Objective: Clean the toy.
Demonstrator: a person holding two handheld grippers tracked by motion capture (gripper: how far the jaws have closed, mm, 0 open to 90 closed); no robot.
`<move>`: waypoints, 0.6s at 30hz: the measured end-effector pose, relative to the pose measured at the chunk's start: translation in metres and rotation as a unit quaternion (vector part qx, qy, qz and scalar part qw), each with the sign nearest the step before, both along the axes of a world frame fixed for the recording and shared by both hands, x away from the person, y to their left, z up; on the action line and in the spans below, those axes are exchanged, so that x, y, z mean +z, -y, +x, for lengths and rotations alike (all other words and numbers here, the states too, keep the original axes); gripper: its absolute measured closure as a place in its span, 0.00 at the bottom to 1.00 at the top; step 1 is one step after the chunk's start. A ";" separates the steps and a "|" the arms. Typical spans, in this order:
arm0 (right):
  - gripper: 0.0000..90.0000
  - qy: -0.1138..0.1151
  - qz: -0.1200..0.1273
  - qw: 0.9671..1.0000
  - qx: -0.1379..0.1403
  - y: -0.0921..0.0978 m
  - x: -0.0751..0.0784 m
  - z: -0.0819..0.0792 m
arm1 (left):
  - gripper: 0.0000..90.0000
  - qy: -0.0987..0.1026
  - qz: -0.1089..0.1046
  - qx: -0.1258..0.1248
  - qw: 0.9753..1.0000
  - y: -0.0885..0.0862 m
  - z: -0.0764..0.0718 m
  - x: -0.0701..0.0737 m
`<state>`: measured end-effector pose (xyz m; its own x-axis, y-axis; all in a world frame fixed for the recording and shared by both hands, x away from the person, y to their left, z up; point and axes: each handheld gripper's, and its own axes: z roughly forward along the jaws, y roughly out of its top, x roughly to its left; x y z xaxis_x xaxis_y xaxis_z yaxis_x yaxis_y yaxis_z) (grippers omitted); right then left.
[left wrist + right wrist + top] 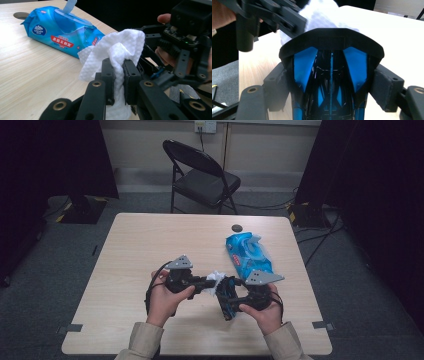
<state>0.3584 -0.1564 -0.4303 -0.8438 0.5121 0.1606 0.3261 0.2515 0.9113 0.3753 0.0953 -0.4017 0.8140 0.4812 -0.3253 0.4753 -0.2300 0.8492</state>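
Nearest the person, the right gripper (231,301) has its jaws closed against the sides of a black-and-blue toy car (329,82), a stiff, glossy, probably slippery shell best held across its flanks. Just beyond, the left gripper (117,75) pinches a white wet wipe (117,47), soft and limp, bunched against the car's end. Farther back lies the blue wipe pack (248,255), flap open.
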 end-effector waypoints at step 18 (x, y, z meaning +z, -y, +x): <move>0.29 -0.002 -0.001 1.000 0.000 0.001 -0.001 -0.001 | 0.91 -0.003 0.016 -0.001 1.000 0.010 0.005 -0.005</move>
<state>0.3574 -0.1575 -0.4311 -0.8435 0.5121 0.1621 0.3290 0.2541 0.9095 0.3807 0.0853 -0.4070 0.8124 0.4906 -0.3150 0.4807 -0.2579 0.8381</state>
